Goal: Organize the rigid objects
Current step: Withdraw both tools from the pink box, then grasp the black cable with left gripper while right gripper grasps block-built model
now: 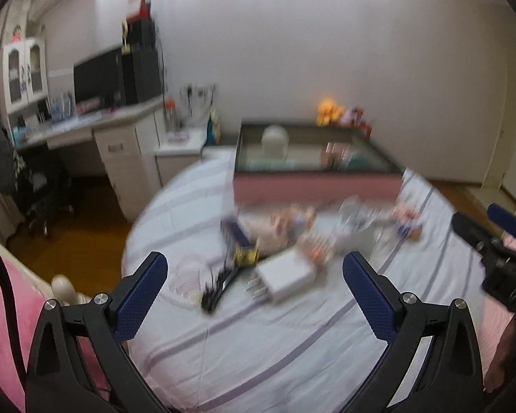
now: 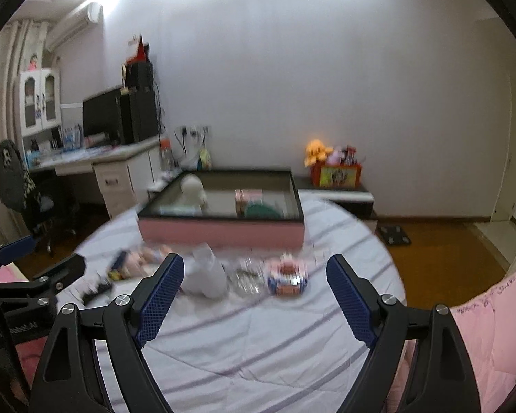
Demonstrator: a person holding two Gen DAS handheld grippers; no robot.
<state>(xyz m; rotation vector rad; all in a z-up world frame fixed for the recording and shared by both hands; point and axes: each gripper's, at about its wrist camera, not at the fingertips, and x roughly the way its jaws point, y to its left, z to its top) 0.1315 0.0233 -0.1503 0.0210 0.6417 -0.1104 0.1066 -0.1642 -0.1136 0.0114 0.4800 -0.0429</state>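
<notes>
**Both claws spread above a cluttered bed**

Here, nearest the cameras, the left claw (image 1: pixel 254 296) stands spread wide with nothing between its blue pads, and the right claw (image 2: pixel 254 296) is likewise spread and empty. Both hang over a bed (image 1: pixel 258 354) covered in a pale, purple-striped sheet. Just beyond the left claw lie a white charger plug (image 1: pixel 285 277) with its prongs showing and a black clip-like item (image 1: pixel 220 289) beside it. A little farther sit a dark blue and gold box (image 1: pixel 239 242) and a blurred pink toy (image 1: pixel 285 223). Ahead of the right claw lie a white crumpled-looking object (image 2: pixel 206 273), some clear glass or plastic pieces (image 2: pixel 249 275) and a pink, blue and white pack (image 2: pixel 287 275); the blur hides what they are. Past this scatter, a shallow pink tray with a dark rim (image 2: pixel 223 232) rests on the bed, holding a white rounded item (image 2: pixel 192 189) and a pink box (image 2: pixel 247 199). Farthest off, a worktop (image 1: pixel 96 122) with a dark monitor (image 1: pixel 98 77) stands against the wall.
</notes>
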